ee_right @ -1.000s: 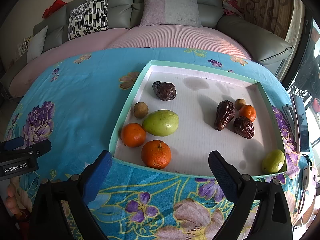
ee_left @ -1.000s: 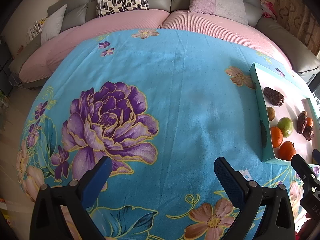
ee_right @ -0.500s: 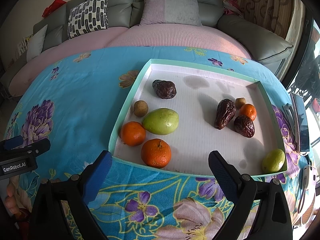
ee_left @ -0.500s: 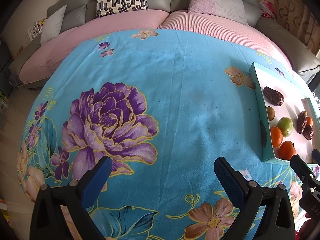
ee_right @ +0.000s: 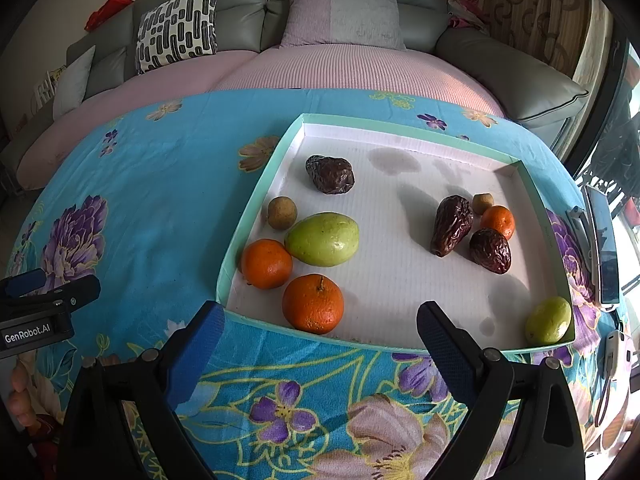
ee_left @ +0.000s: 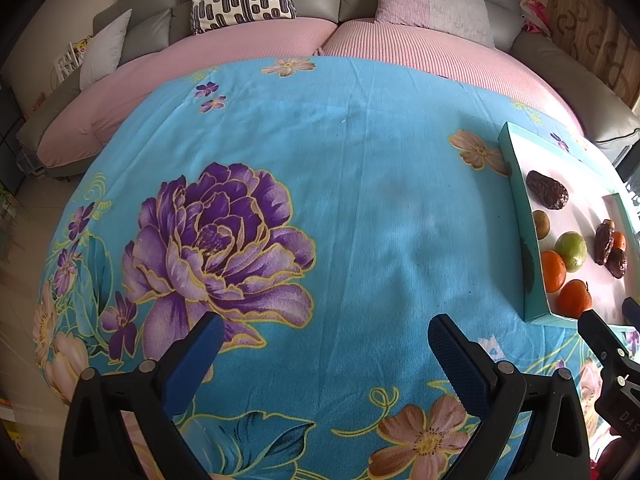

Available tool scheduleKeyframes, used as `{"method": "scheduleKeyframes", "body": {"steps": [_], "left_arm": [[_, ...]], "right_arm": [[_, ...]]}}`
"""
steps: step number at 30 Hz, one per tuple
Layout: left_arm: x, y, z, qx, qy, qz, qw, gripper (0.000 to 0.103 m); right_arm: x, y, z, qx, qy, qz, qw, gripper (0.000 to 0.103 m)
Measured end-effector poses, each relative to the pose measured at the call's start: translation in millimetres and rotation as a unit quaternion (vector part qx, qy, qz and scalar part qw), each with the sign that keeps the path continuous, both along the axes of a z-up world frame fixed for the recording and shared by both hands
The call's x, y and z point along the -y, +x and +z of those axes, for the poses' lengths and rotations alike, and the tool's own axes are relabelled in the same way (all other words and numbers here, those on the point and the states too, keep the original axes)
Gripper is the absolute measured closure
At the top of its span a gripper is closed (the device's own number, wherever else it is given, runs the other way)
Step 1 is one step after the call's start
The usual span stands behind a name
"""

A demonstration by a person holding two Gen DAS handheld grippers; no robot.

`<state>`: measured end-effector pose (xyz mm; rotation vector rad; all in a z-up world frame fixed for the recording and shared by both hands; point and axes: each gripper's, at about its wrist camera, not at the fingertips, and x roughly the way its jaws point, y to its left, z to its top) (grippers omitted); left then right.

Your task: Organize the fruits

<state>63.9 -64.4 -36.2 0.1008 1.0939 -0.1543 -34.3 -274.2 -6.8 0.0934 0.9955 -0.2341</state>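
Nine pieces of fruit are lying inside the tray [ee_right: 262, 184] in the right wrist view, and none is showing on the blue floral cloth [ee_left: 360, 184] outside it. Toward nine o'clock, two oranges [ee_right: 266, 263] [ee_right: 313, 303], a large green fruit [ee_right: 323, 239] and a small brown one [ee_right: 282, 212] are sitting close together, with one dark date [ee_right: 330, 174] above them. Toward three o'clock, two dates [ee_right: 452, 224] [ee_right: 490, 250], a small orange [ee_right: 498, 221] and a second brown fruit [ee_right: 483, 202] are clustering, while a smaller green fruit [ee_right: 548, 319] is resting alone in the corner at five o'clock. Kinds are sitting mixed, so this fits either a sort by kind still pending or a finished gathering into the tray.

Both tools are gaping wide and gripping nothing: the right gripper [ee_right: 320, 330] is hovering at the tray's near rim, the left gripper [ee_left: 326, 340] over bare cloth. In the left view the tray is being cut off at three o'clock. Objects beyond the tray's right rim are too distorted to name.
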Motion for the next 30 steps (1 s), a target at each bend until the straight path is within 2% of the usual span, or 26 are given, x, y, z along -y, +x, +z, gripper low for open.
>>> {"method": "scheduleKeyframes", "body": {"steps": [30], "left_arm": [[-1.0, -0.6, -1.6, -0.002, 0.0, 0.001, 1.0, 0.0]], "right_arm": [[-1.7, 0.8, -3.0, -0.005, -0.001, 0.002, 1.0, 0.006]]}}
